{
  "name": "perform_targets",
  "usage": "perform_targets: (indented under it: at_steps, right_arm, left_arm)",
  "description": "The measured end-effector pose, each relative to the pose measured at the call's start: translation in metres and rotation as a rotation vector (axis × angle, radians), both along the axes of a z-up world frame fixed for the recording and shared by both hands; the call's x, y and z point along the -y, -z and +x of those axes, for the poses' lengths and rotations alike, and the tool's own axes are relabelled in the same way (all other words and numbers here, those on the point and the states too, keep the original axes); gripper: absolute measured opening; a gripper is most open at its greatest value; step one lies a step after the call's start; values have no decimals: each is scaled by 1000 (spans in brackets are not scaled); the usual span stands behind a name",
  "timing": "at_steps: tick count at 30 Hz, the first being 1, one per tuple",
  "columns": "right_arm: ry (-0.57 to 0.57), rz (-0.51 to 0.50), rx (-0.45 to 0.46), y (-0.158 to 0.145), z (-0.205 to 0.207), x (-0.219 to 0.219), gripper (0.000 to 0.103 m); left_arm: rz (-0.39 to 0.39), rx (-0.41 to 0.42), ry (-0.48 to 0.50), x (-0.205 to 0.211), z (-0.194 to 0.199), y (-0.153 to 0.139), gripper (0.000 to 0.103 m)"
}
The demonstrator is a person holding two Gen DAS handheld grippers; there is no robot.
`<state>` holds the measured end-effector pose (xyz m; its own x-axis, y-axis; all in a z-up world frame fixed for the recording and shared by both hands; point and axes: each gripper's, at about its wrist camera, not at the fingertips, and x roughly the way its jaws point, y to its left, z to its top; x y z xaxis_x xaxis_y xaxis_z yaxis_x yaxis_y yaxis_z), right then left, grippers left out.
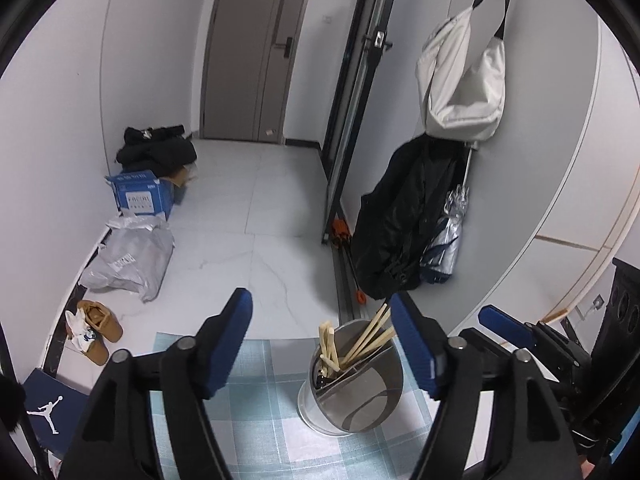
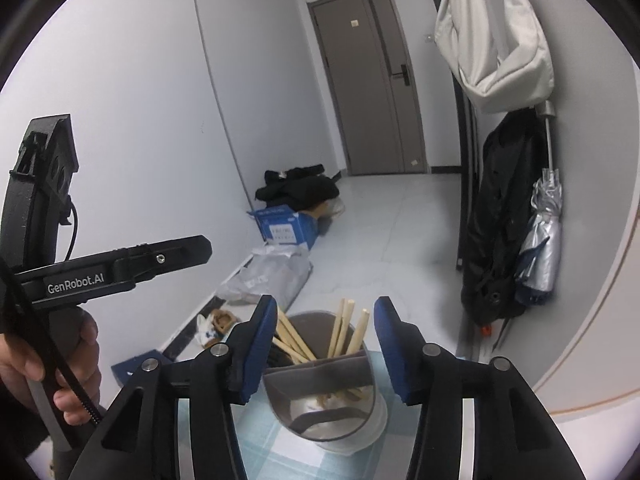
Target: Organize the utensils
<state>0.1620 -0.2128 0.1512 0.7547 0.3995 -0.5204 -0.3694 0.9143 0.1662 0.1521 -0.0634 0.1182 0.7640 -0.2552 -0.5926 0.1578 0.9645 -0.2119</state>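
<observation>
A round metal utensil holder (image 1: 360, 396) with a divider stands on a blue-checked tablecloth (image 1: 256, 408). Several wooden chopsticks (image 1: 372, 336) lean in its far compartment. My left gripper (image 1: 320, 300) is open above the table with nothing between its fingers; the holder sits below, nearer the right finger. My right gripper (image 2: 326, 304) is also open and empty, and the holder (image 2: 320, 404) with its chopsticks (image 2: 340, 332) shows between and below its fingers. A hand (image 2: 60, 368) holds the left gripper's handle at the left of the right wrist view.
A white bag (image 1: 460, 80), a black coat (image 1: 400, 232) and a folded silver umbrella (image 1: 448, 236) hang on the wall to the right. On the floor to the left lie a blue box (image 1: 140, 196), a grey plastic bag (image 1: 128, 260) and brown shoes (image 1: 100, 324). A grey door (image 1: 256, 52) closes the hallway.
</observation>
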Motion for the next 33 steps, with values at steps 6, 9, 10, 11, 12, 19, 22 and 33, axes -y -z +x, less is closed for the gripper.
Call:
perform_targets:
  at_steps: [6, 9, 10, 11, 12, 19, 22, 33]
  right_arm:
    - [9, -1, 65, -16, -24, -2, 67]
    - [14, 8, 90, -20, -35, -1, 73]
    - [19, 8, 94, -21, -38, -1, 75]
    - [23, 9, 99, -22, -41, -1, 75]
    - [26, 12, 104, -24, -45, -1, 77]
    - [45, 3, 170, -34, -71, -4, 89]
    - [57, -14, 193, -35, -83, -6, 91]
    - [78, -27, 239, -26, -120, -6, 94]
  left_arm:
    - [-8, 90, -82, -10, -22, -14, 85]
    - [-3, 137, -122, -16, -33, -21, 94]
    - [4, 149, -132, -18, -36, -23, 95]
    - [8, 157, -136, -18, -38, -25, 96]
    - [14, 168, -140, -19, -41, -27, 97]
    - [52, 241, -185, -23, -68, -33, 102]
    - [55, 263, -199, -25, -79, -33, 102]
    - [51, 313, -253, -32, -117, -22, 102]
